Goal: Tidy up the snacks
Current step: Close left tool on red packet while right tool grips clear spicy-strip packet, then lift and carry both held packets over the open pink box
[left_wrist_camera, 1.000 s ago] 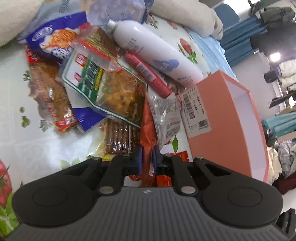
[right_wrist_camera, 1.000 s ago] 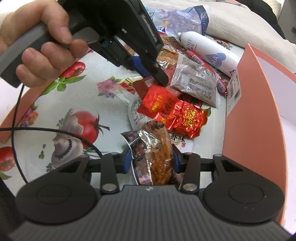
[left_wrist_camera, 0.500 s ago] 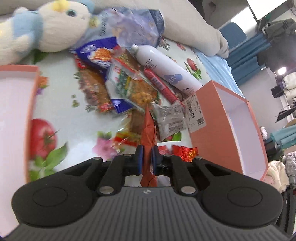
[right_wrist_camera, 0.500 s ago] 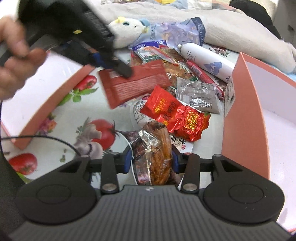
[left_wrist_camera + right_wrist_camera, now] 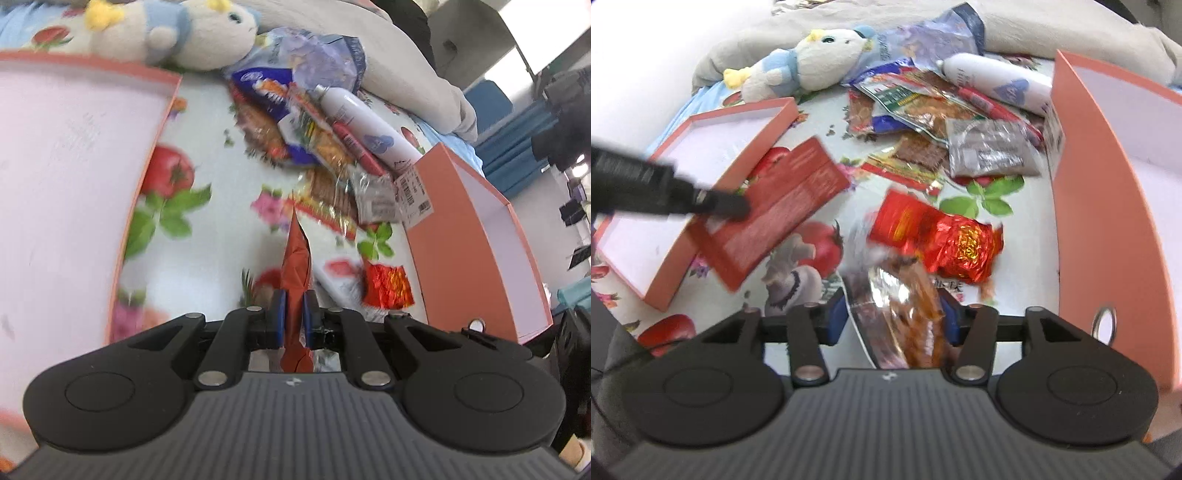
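- On the flower-and-tomato printed cloth (image 5: 820, 122), snack packets lie heaped between two salmon-pink boxes.
- The left gripper (image 5: 294, 314) has its jaws pinching a flat red packet (image 5: 295, 266), seen edge-on in its own view; in the right wrist view that red packet (image 5: 775, 214) hangs in the air over the near corner of the shallow pink tray (image 5: 713, 147).
- The right gripper (image 5: 894, 317) has just been opening its jaws; a clear bag of brown snacks (image 5: 905, 306) lies between the blue pads, which stand apart from its sides.
- Just beyond that bag lies a shiny red foil packet (image 5: 945, 240), near the wall of the tall pink box (image 5: 1108, 206).
- Farther back the pile holds a silver-grey packet (image 5: 990, 151), a green-labelled packet (image 5: 905, 99), a thin red sausage stick (image 5: 990, 103) and a white spray bottle (image 5: 997, 77).
- A white and blue plush toy (image 5: 812, 62) lies behind the tray, beside a pale purple bag (image 5: 934, 37).
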A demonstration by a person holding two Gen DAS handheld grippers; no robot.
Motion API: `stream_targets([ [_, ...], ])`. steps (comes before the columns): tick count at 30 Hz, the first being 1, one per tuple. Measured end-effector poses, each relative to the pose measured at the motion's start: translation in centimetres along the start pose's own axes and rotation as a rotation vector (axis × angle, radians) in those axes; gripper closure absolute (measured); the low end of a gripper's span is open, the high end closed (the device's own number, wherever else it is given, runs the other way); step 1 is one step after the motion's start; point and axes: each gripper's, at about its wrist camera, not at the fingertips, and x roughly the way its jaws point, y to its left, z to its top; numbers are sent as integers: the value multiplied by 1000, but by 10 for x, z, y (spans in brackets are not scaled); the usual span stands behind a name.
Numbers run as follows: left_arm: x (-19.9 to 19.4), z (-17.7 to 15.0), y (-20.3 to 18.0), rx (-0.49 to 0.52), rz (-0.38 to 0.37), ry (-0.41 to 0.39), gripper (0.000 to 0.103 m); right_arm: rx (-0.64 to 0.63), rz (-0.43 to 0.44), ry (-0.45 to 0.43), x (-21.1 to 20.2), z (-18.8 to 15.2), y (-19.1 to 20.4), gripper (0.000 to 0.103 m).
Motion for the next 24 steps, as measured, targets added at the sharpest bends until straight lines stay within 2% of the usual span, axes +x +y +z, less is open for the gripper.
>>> stream_targets([
  [5, -9, -35, -3, 28, 40, -54, 91, -25, -14, -41, -17, -9, 2, 44],
  [10, -8, -54, -1, -9, 12, -44, 90, -45, 0, -83, -32, -16, 0, 44],
  [11, -8, -56, 1, -24, 10, -40, 85, -38, 3, -84, -31, -17, -1, 44],
  [13, -7, -58, 4, -57, 4, -40, 64, -19, 0, -77, -27, -20, -4, 44],
  [14, -6, -58, 5, -68, 7, -44, 45, -10, -2, -76, -24, -21, -6, 44],
  [15, -6, -59, 6, -76, 12, -54, 37, -8, 0, -84, -23, -21, -6, 44],
  [18, 0, -54, 8, -91, 20, -64, 36, -20, 12, -105, -18, -20, -4, 44],
  [21, 11, -48, 8, -98, 16, -57, 36, -34, 20, -92, -9, -20, -2, 44],
  [24, 24, -44, 2, -76, 46, -36, 36, -49, -5, -66, 3, -22, -1, 44],
])
